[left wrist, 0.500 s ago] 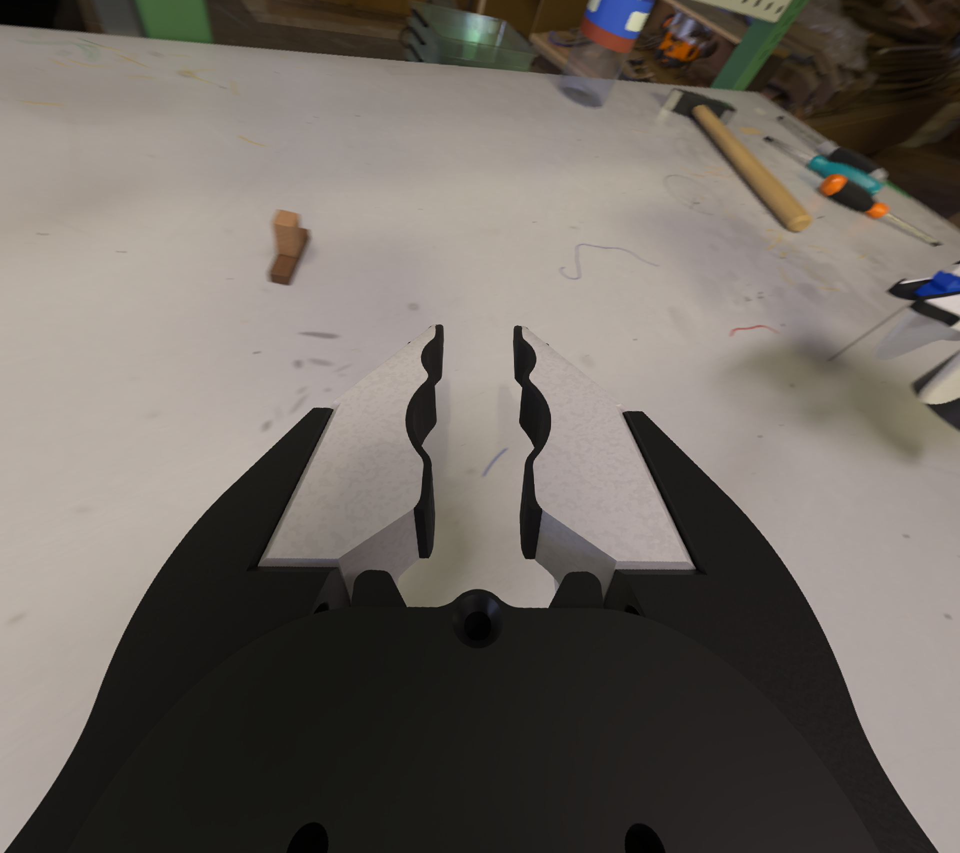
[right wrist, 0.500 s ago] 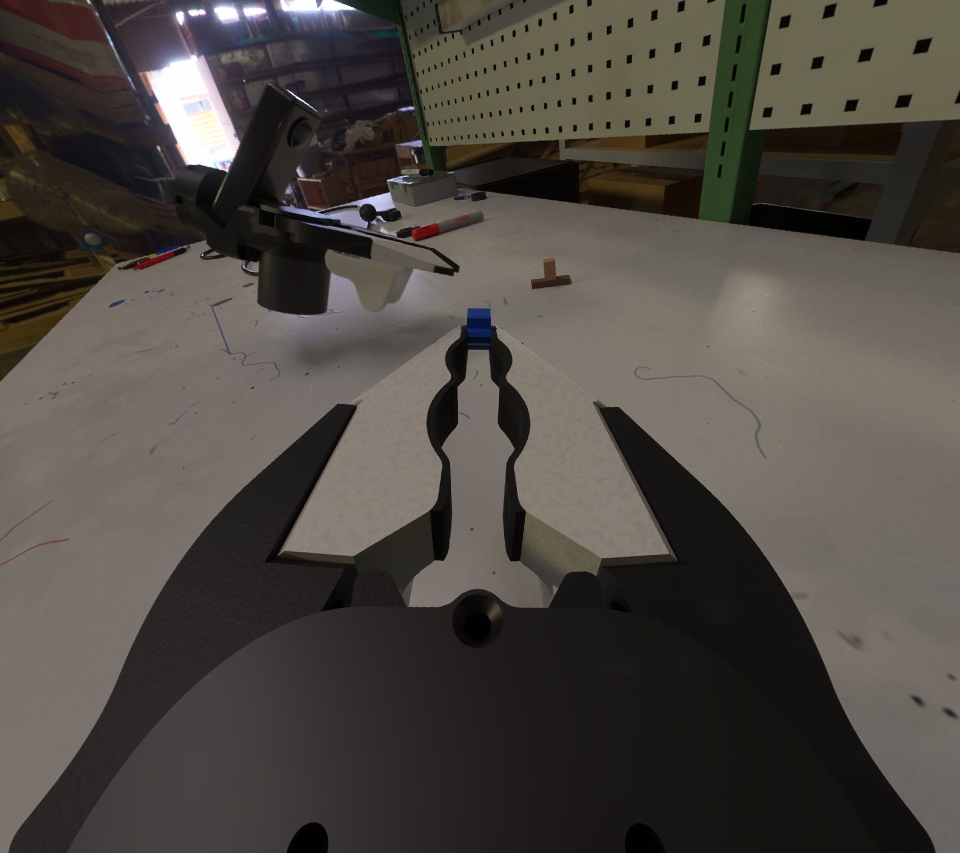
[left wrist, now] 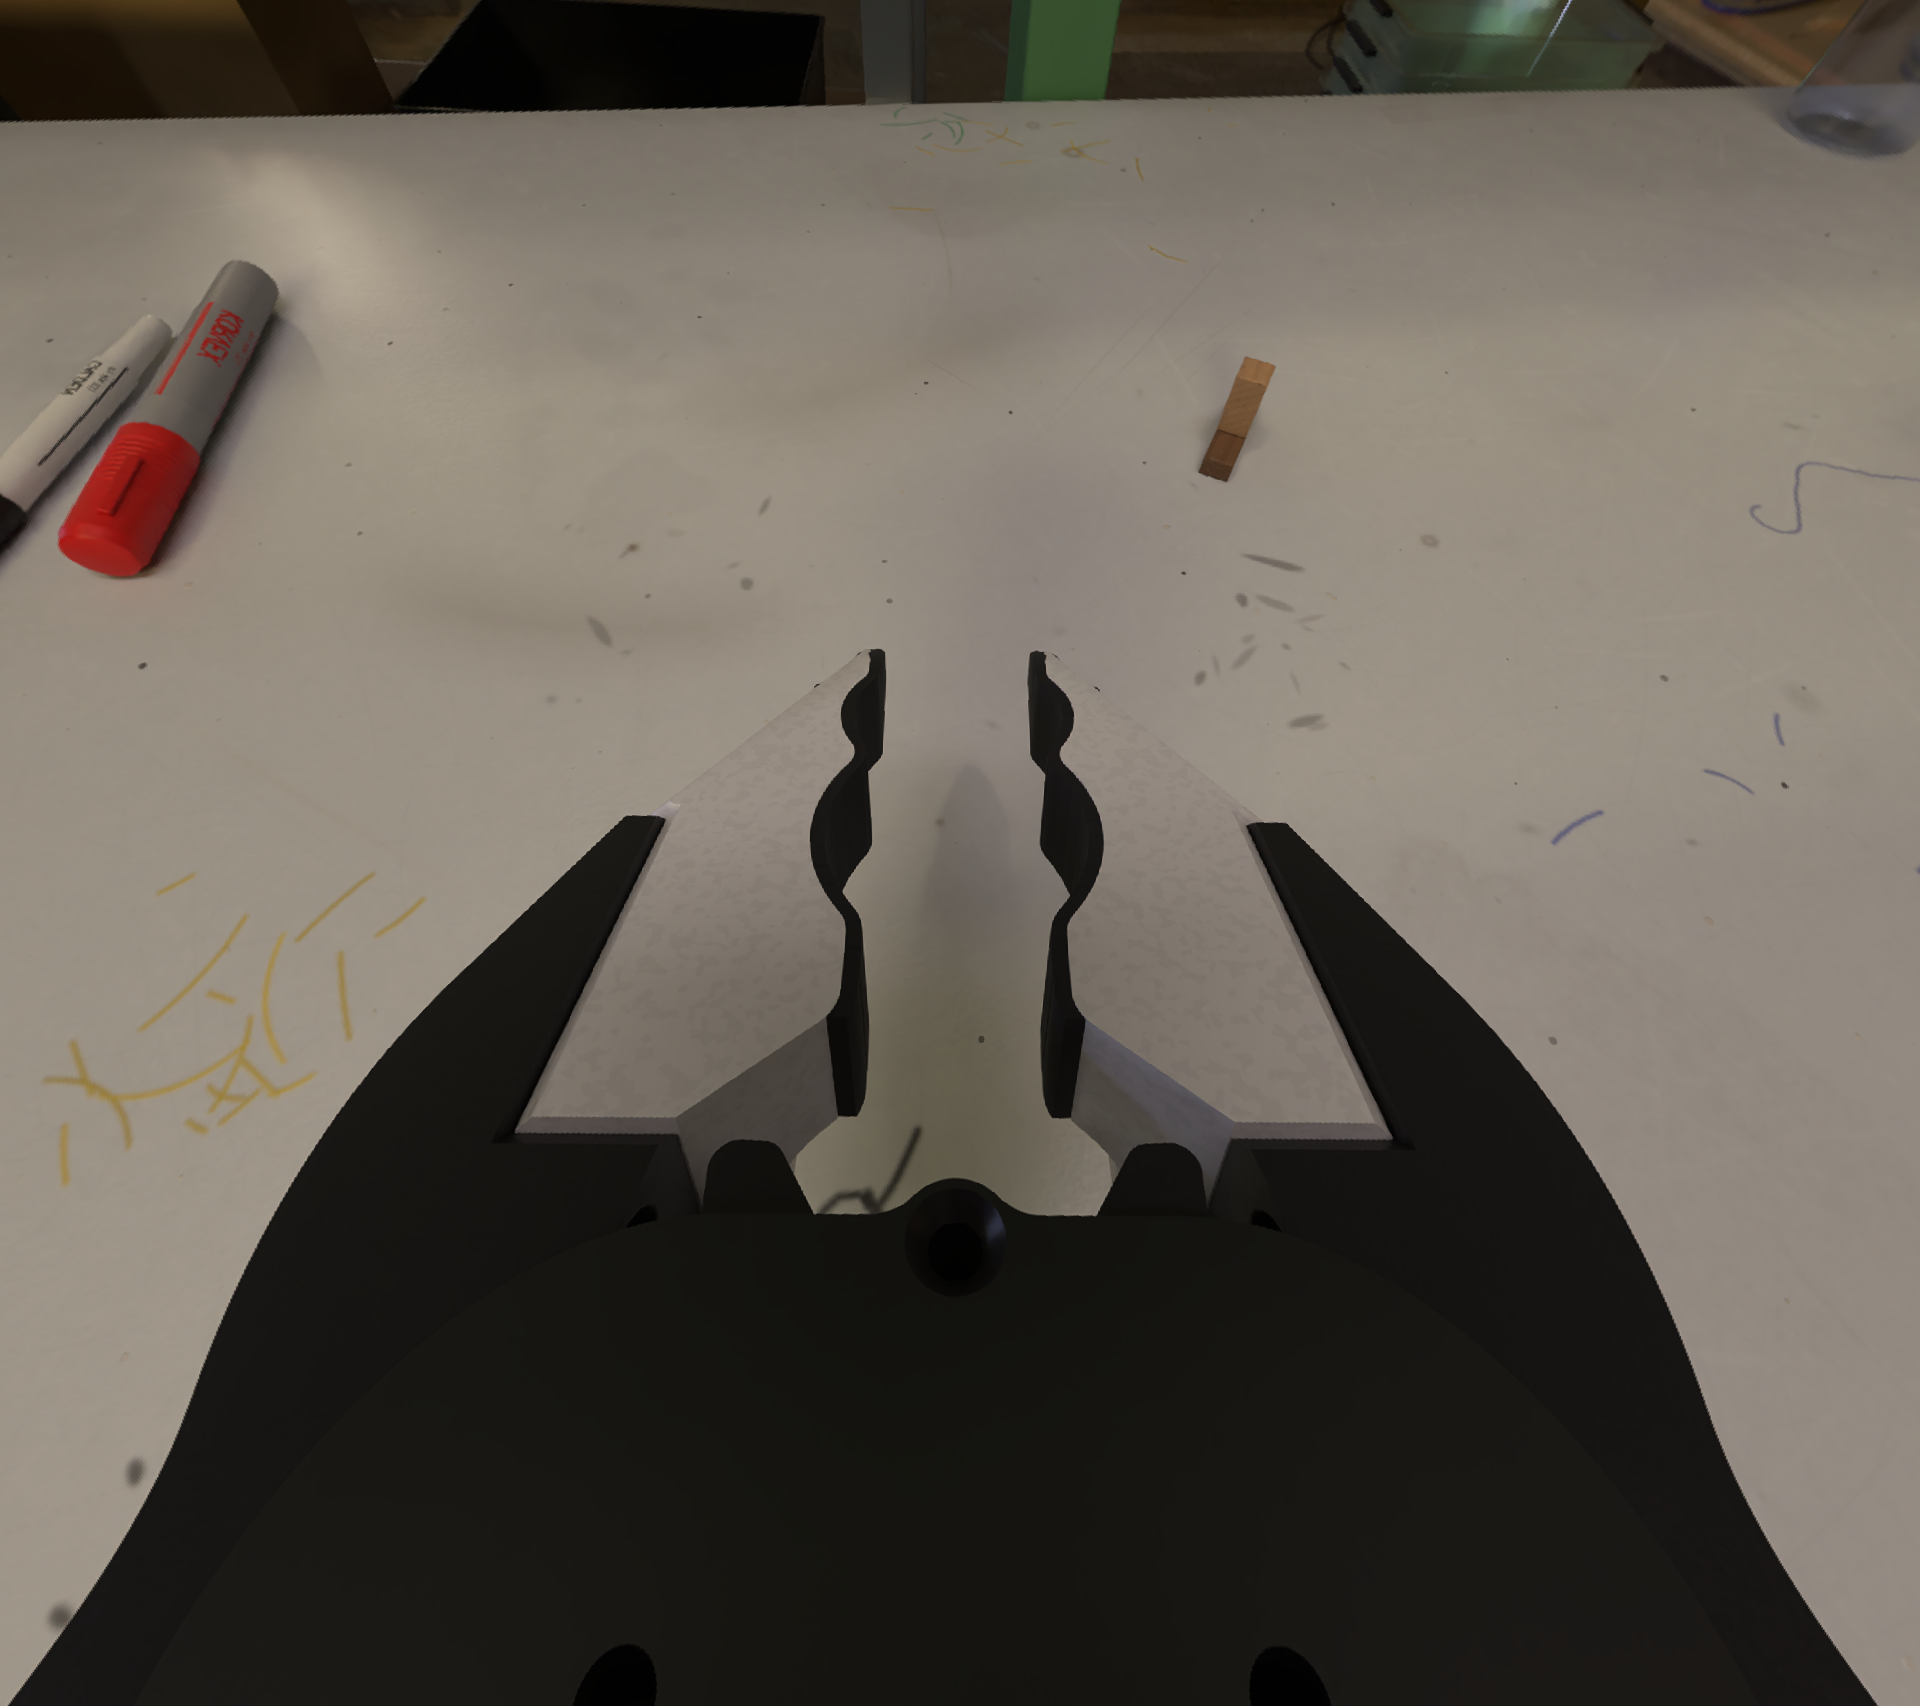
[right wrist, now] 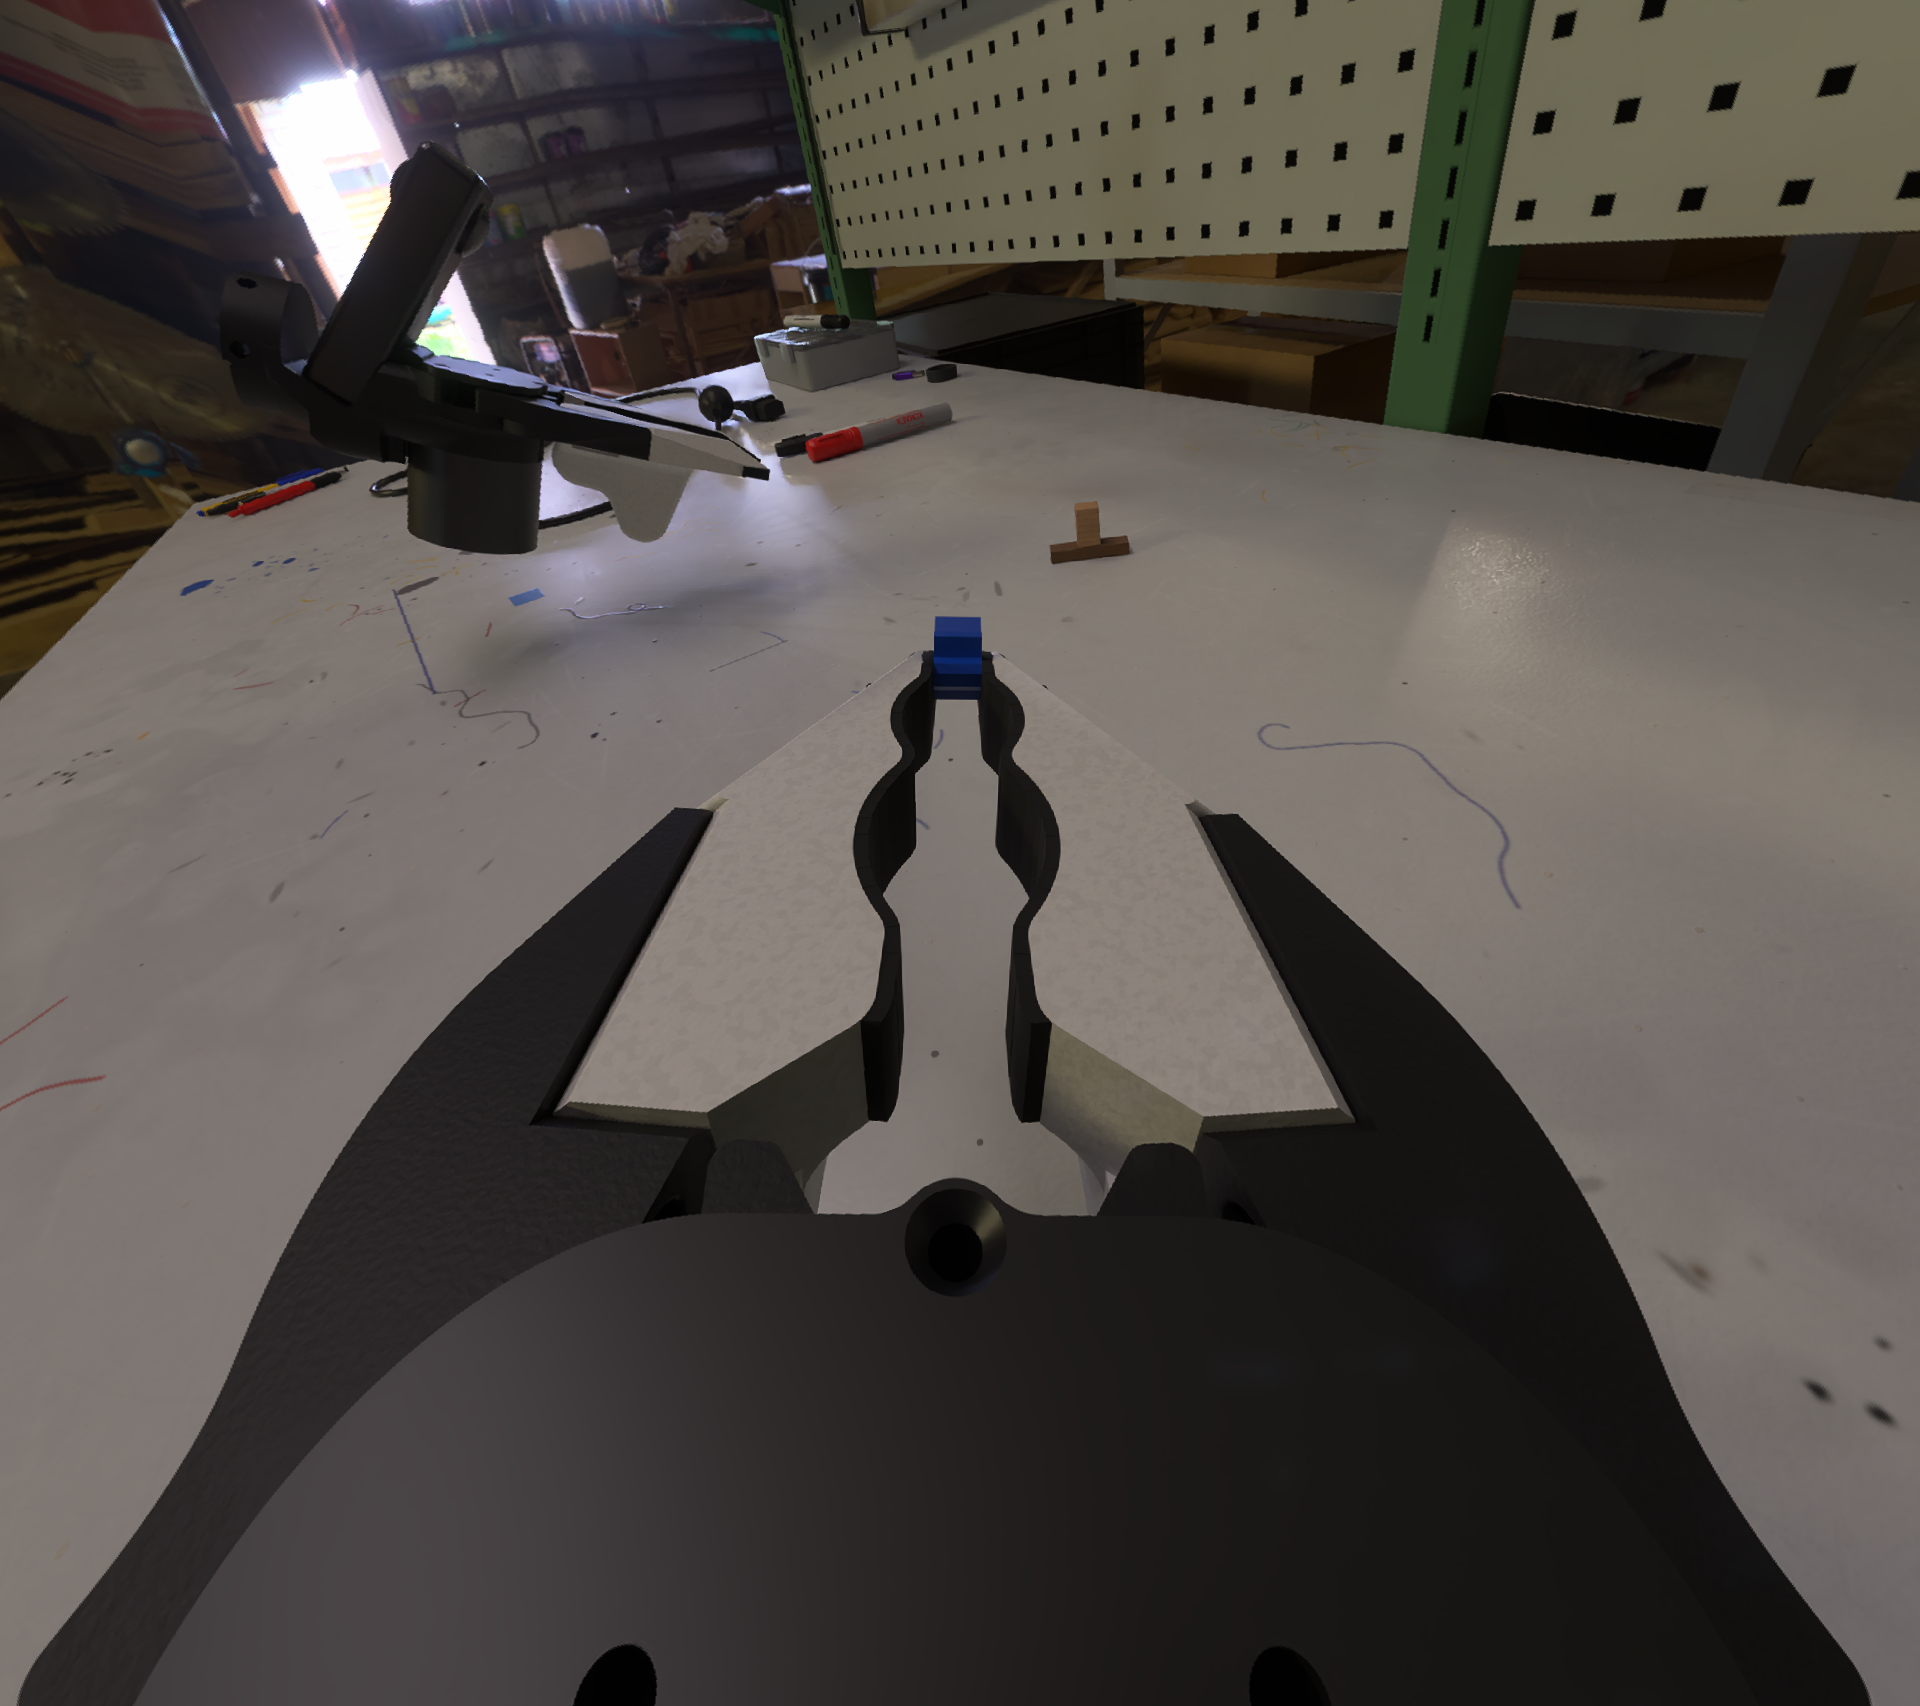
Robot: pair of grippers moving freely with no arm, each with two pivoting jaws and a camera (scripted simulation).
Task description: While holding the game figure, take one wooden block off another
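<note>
Two grippers hover over your table [right wrist: 1558, 721]: your left gripper [left wrist: 956, 659] tilts down, jaws apart, empty; your right gripper [right wrist: 958, 669] pinches the blue game figure [right wrist: 956, 654], mostly hidden. Both wooden blocks [right wrist: 1087, 534] sit stacked ahead, well apart from both.

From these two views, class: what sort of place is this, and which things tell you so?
Most likely a workshop or garage. A perforated pegboard on green steel uprights backs a scuffed, pen-marked white workbench, where marker pens lie. Cluttered storage shelves sit under a corrugated roof behind.
</note>
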